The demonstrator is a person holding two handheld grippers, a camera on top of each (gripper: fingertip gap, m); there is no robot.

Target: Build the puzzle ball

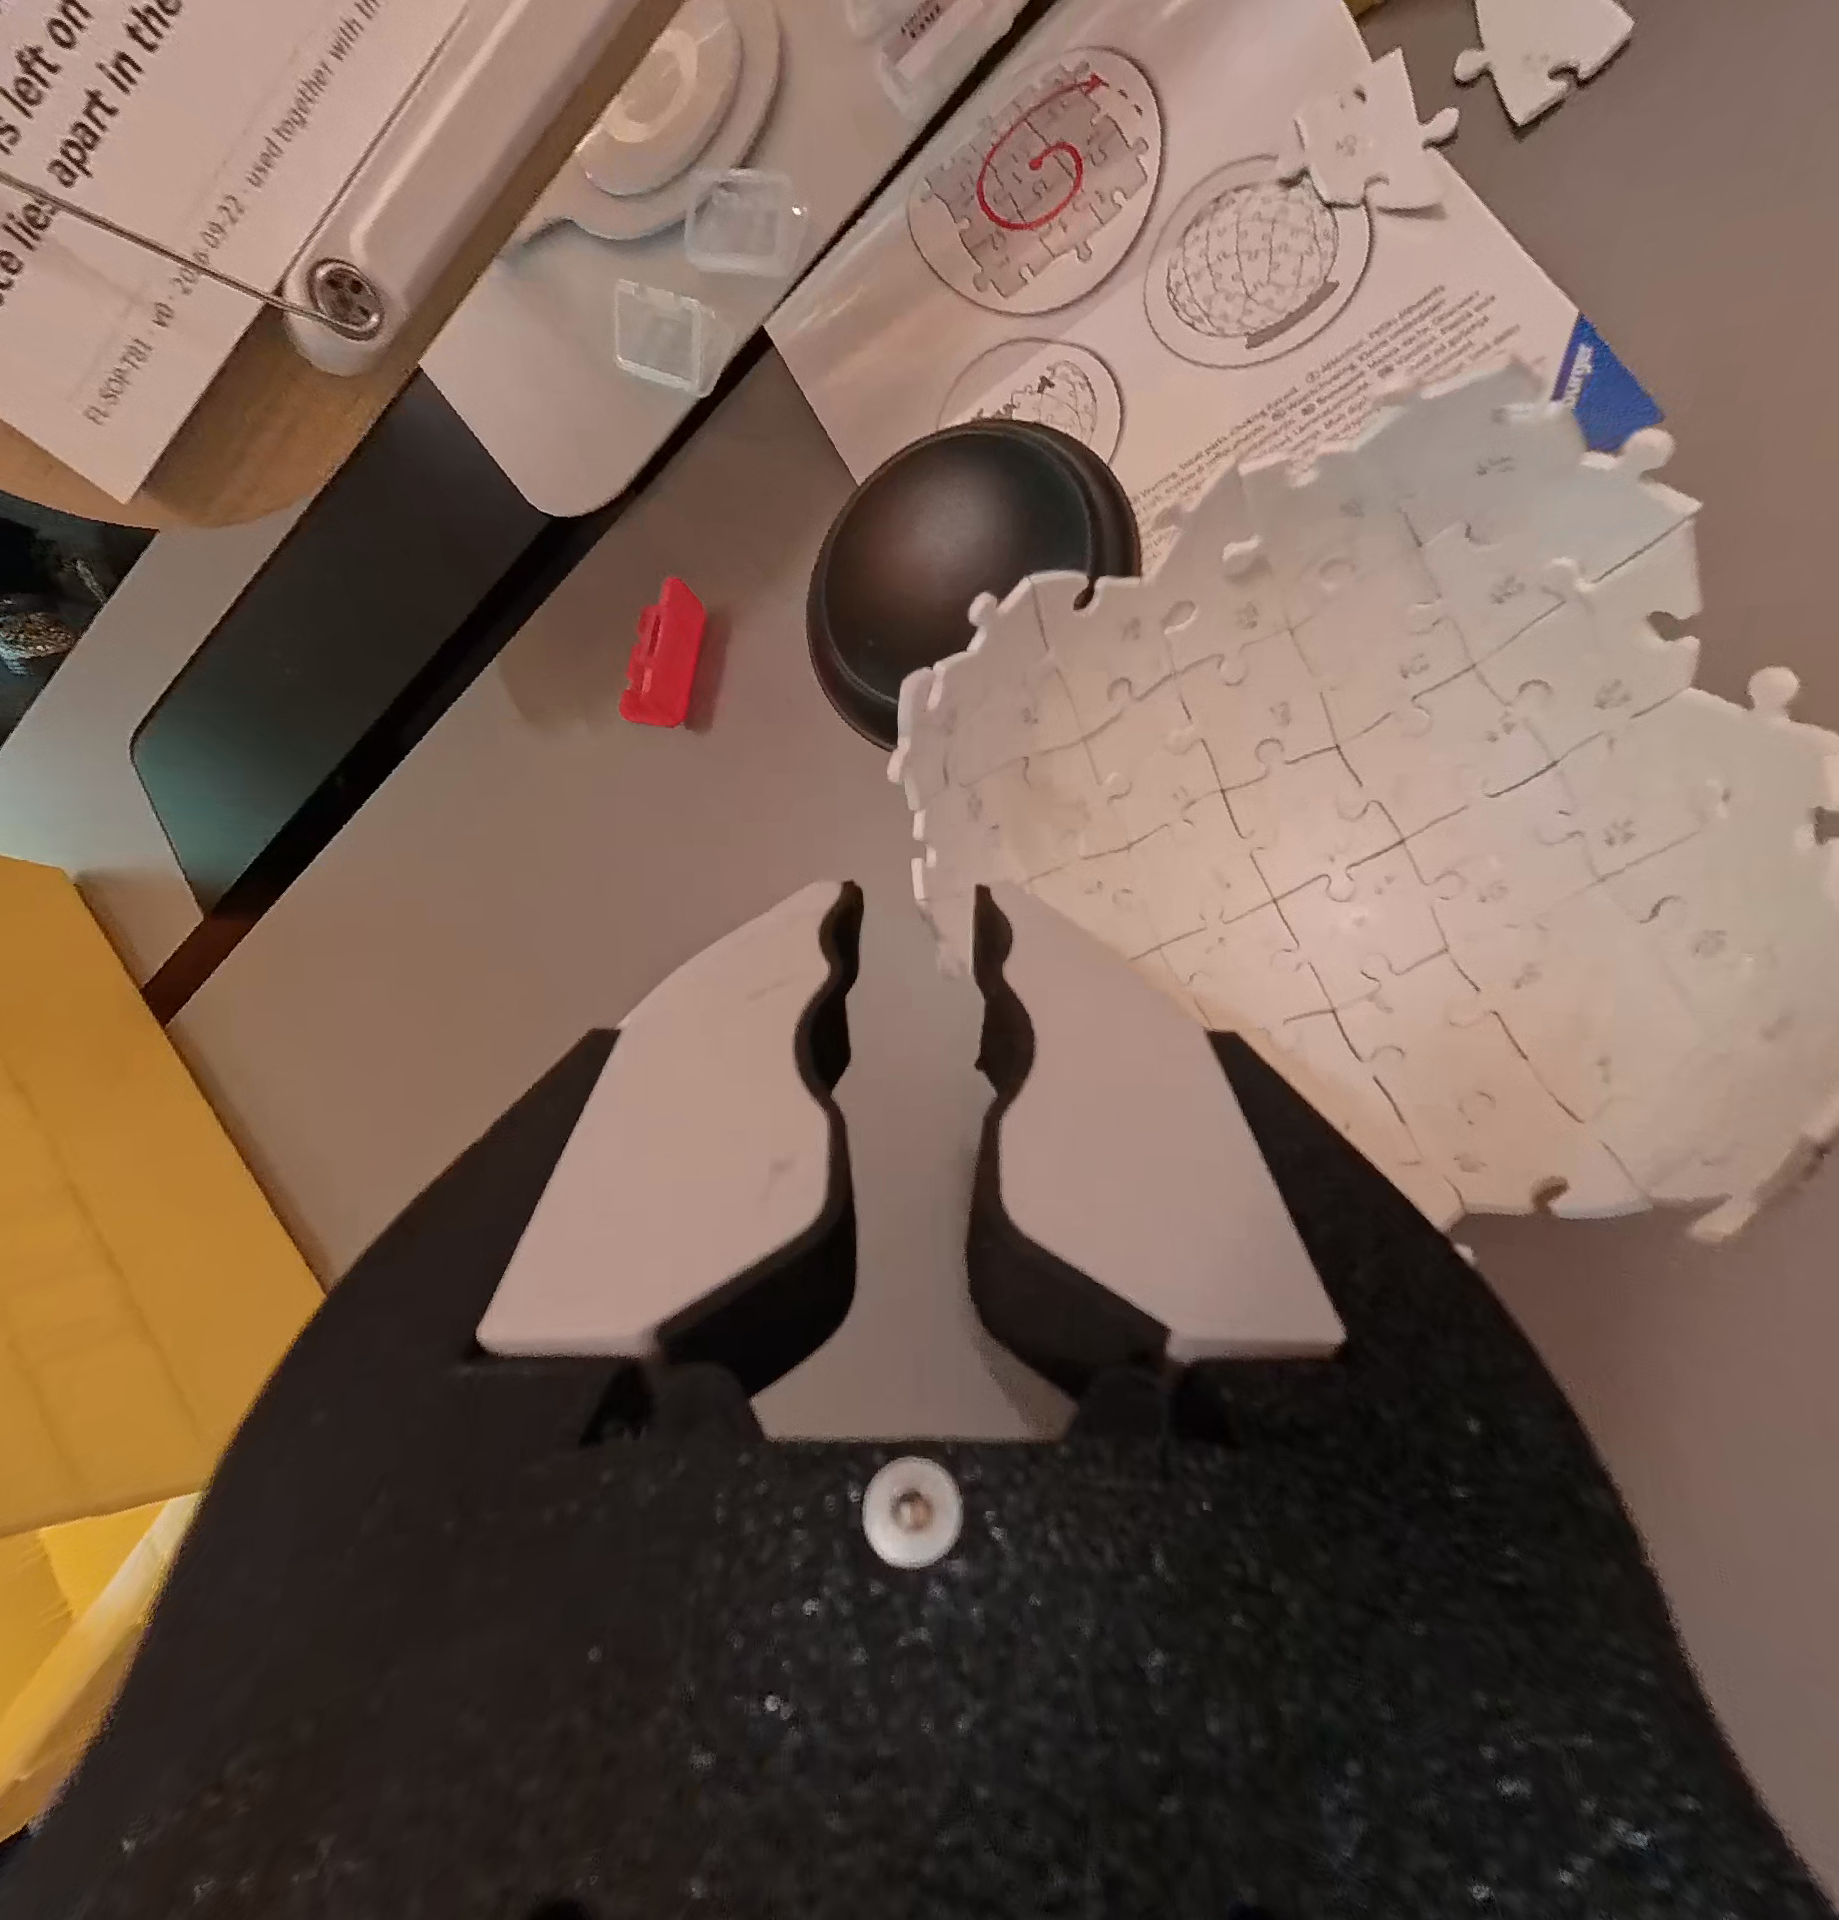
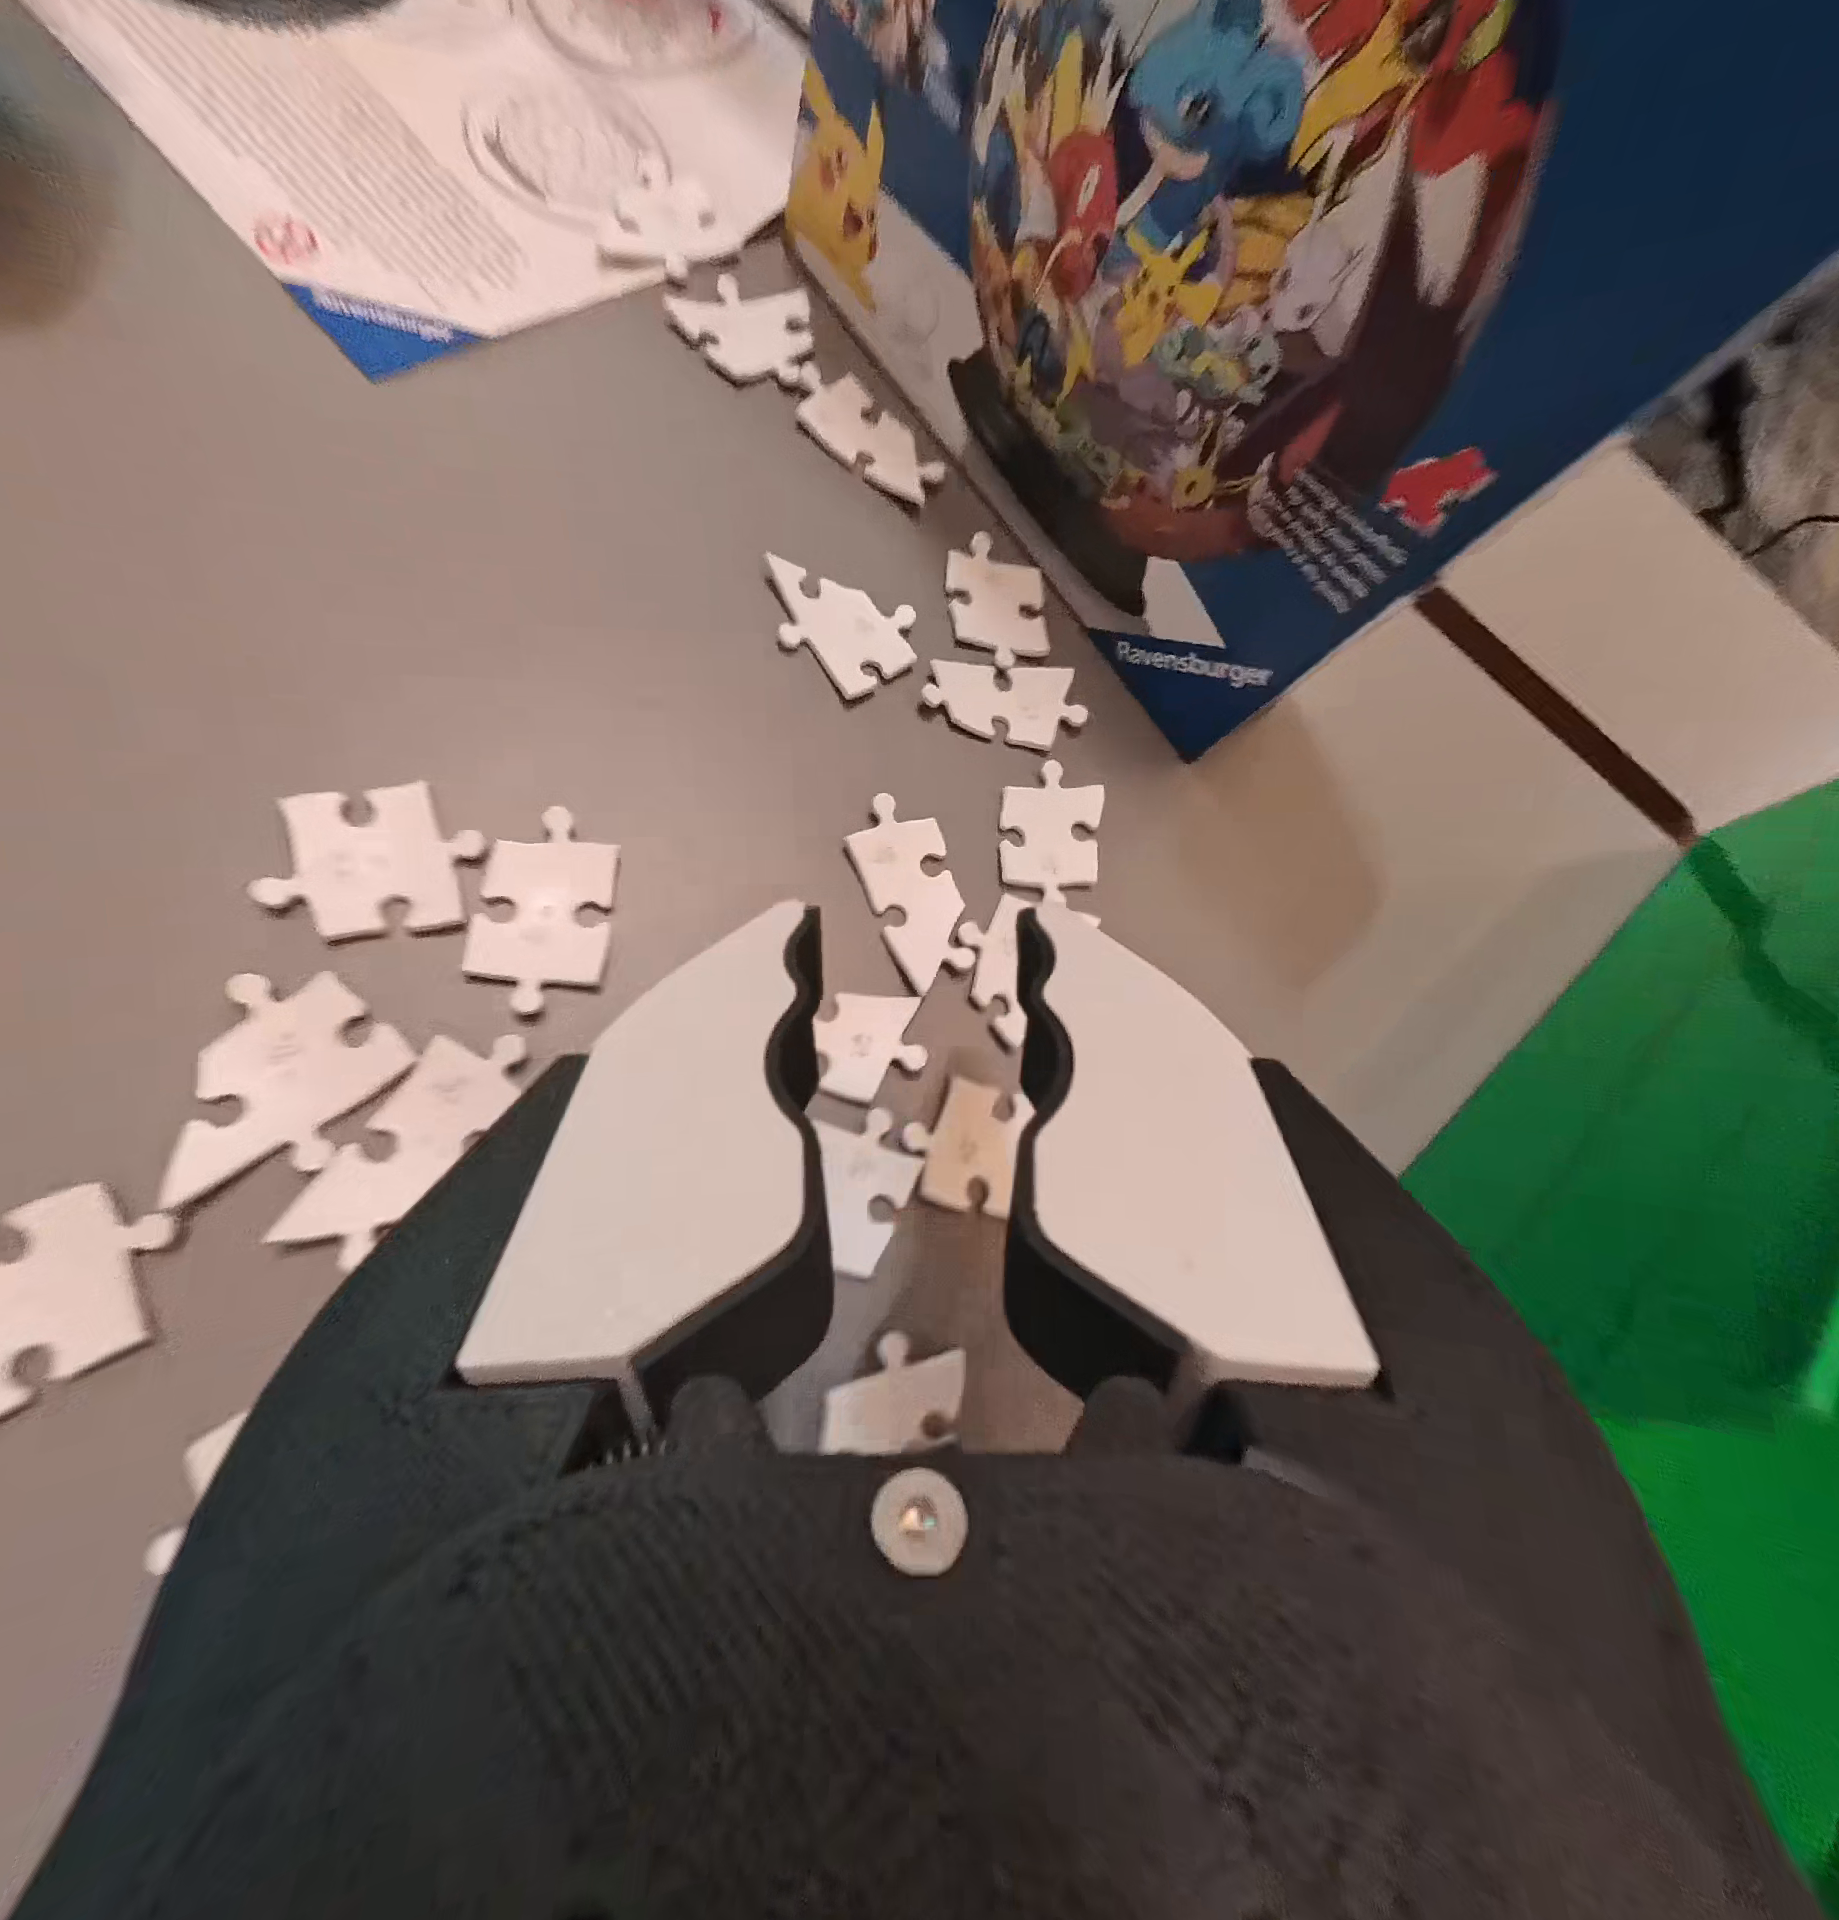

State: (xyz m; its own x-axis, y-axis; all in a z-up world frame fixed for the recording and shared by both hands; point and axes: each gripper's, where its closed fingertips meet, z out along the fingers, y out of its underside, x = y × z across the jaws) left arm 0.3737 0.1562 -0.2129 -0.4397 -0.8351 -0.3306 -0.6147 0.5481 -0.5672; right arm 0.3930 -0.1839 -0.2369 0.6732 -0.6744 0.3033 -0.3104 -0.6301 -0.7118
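Grey table (image 2: pixel 271 582): left tongs (image 1: pixel 915 904) narrow beside half-ball (image 1: pixel 1414 831); right tongs (image 2: pixel 915 935) wide over loose pieces (image 2: pixel 541 909).

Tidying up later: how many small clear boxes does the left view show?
2: one box by the white device, the second box just nearer the red clip. Others may be hidden.

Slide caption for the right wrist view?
Open right gripper hovers over loose white puzzle pieces beside the puzzle box.
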